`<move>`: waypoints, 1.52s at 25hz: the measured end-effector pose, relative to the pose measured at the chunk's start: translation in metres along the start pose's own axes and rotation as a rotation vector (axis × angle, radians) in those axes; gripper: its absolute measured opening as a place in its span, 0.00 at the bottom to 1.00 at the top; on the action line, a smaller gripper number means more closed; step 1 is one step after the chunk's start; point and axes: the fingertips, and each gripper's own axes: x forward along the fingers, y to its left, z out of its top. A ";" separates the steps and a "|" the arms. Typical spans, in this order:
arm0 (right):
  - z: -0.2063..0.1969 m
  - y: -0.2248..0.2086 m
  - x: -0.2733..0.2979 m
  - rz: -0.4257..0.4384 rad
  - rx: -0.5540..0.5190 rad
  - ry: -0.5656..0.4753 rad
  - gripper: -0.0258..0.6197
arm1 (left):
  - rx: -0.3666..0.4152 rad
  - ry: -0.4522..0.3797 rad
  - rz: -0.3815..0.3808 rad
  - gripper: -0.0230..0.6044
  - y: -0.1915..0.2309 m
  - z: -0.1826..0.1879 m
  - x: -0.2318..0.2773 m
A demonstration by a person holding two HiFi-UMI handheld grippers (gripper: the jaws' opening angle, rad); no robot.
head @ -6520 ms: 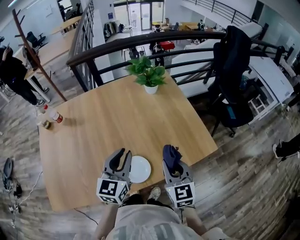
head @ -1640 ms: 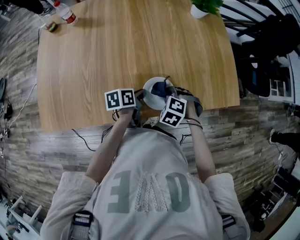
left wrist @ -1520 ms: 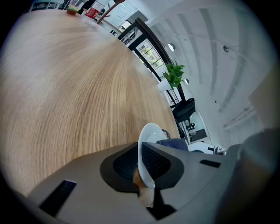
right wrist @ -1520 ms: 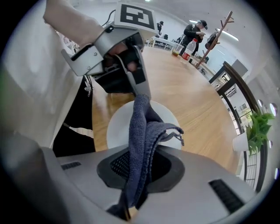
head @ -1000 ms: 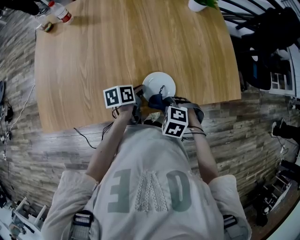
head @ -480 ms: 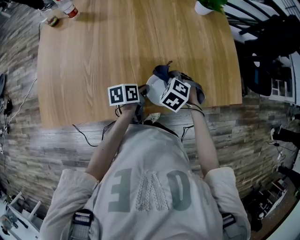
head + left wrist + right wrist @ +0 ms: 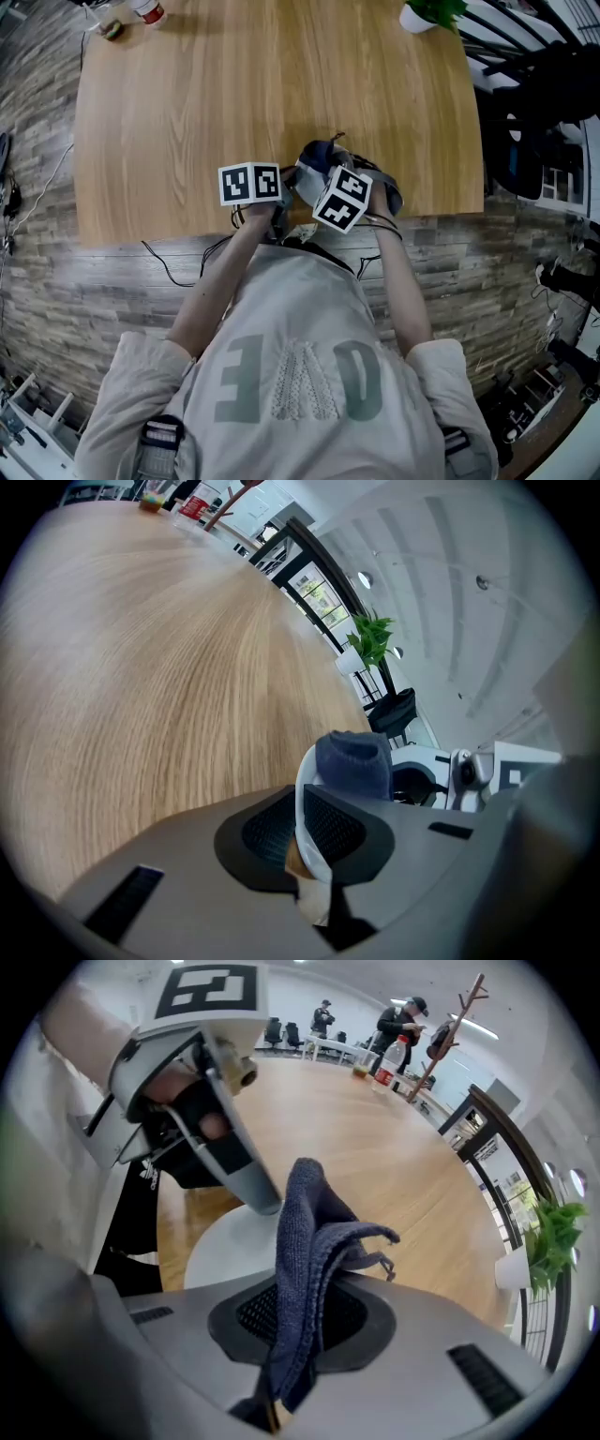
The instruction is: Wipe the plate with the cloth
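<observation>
Left gripper [image 7: 302, 829] clamped on plate [image 7: 220, 1246] rim — right gripper [image 7: 300, 1321] clamped on cloth [image 7: 314, 1222], over plate.

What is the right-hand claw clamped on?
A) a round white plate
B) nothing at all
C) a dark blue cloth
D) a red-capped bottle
C: the right gripper view shows the dark blue knitted cloth pinched in the right claw, while the round white plate sits in the left claw.
</observation>
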 end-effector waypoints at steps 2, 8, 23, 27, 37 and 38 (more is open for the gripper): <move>0.000 0.012 -0.002 0.007 -0.053 0.009 0.13 | -0.007 0.003 -0.006 0.09 0.000 0.000 0.000; 0.008 0.062 -0.014 0.118 -0.179 -0.006 0.13 | -0.008 -0.003 -0.005 0.09 0.000 -0.001 -0.002; 0.017 0.093 -0.032 0.183 -0.282 -0.039 0.13 | 0.030 -0.029 0.019 0.11 -0.004 0.000 -0.001; 0.013 0.084 -0.041 0.156 -0.266 -0.053 0.13 | 0.031 -0.105 -0.034 0.35 -0.018 0.010 -0.009; 0.005 -0.005 -0.037 -0.042 -0.067 -0.045 0.13 | 0.068 -0.270 -0.125 0.35 -0.038 0.065 -0.062; 0.007 -0.013 -0.034 -0.046 -0.052 -0.047 0.13 | 0.102 -0.301 -0.121 0.35 -0.040 0.072 -0.069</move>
